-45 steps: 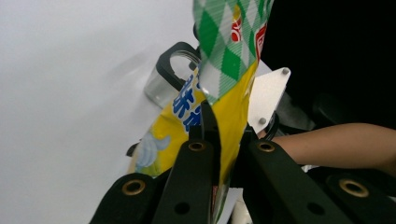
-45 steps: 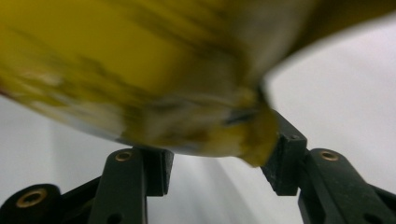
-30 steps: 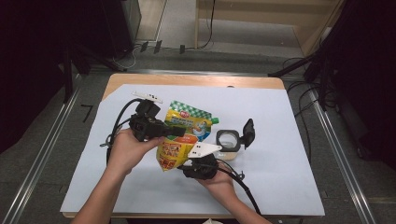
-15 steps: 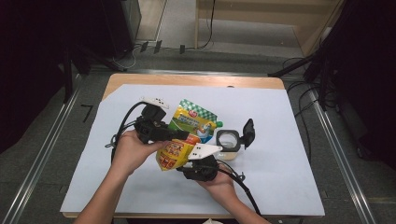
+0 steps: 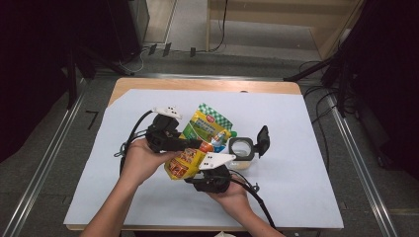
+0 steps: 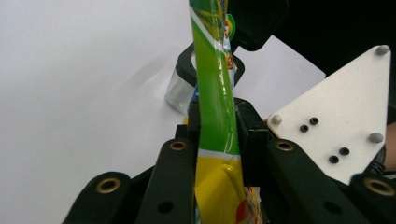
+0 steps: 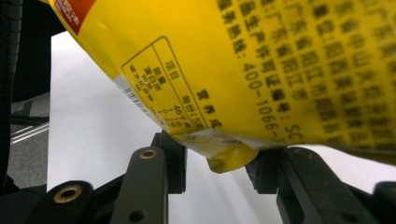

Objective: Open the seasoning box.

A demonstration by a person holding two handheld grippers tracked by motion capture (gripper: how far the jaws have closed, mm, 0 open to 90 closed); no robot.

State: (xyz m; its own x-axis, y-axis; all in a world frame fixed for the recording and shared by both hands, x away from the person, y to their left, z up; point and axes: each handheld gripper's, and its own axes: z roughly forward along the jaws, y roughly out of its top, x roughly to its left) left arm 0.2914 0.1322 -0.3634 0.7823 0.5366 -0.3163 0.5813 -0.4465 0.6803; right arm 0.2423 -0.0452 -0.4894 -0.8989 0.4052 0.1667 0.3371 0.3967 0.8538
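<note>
The left gripper is pinching the snack bag between its pads, the jaws pressed flat against the green and yellow film and holding it edge-on. The right gripper is sitting with its jaws spread, one on either side of the bag's crumpled bottom corner; that corner is hanging in the gap, and I cannot tell whether either pad is touching it.

In the high view the bag is hanging above the white sheet between the two hands, with the left gripper on its upper part and the right gripper below it. A second green packet is lying just behind, and a small clear jar with its black lid flipped open is standing just beside the bag, to the person's right.

Several things could be going wrong from here. The film looks slick, so a single pinch may be letting the bag slide if it is tugged. If the right jaws are closing on that small corner alone, they may be catching too little and slipping off, or tearing the seal unevenly. Pulling the two grips apart sharply could be spilling the contents over the sheet rather than toward the jar, and a swinging bag or hand so close to the jar could be knocking it over.
</note>
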